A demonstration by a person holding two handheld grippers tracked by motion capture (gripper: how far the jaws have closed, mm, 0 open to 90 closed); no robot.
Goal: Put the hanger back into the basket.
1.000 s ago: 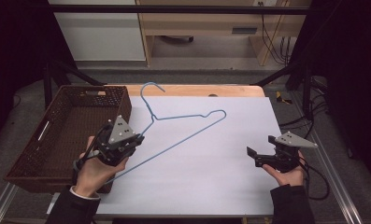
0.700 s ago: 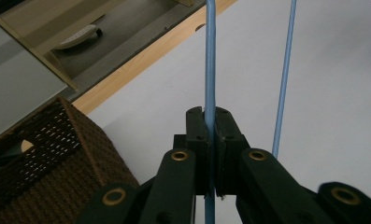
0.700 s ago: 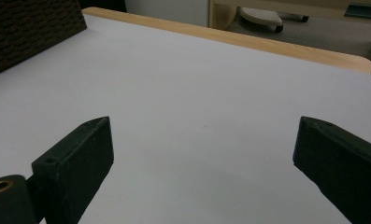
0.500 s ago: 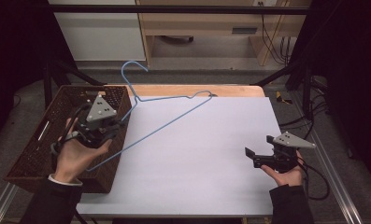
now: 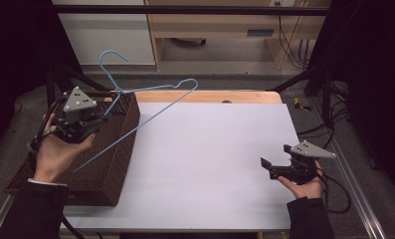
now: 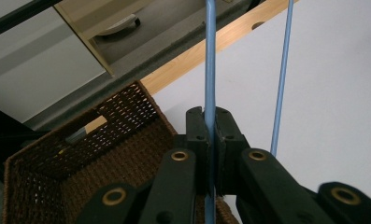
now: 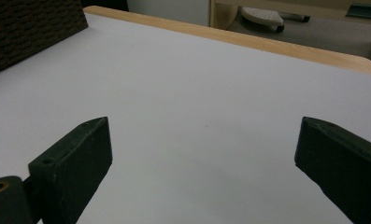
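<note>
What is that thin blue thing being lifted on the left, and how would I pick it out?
Start at the brown woven basket on the table's left edge. Above it, the left gripper is shut on a wire hanger, tilted up with its hook highest. It is the one pale blue, thin, bent-wire thing there.

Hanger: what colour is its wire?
Light blue. The hanger shows best in the left gripper view, clamped between the fingers.
</note>
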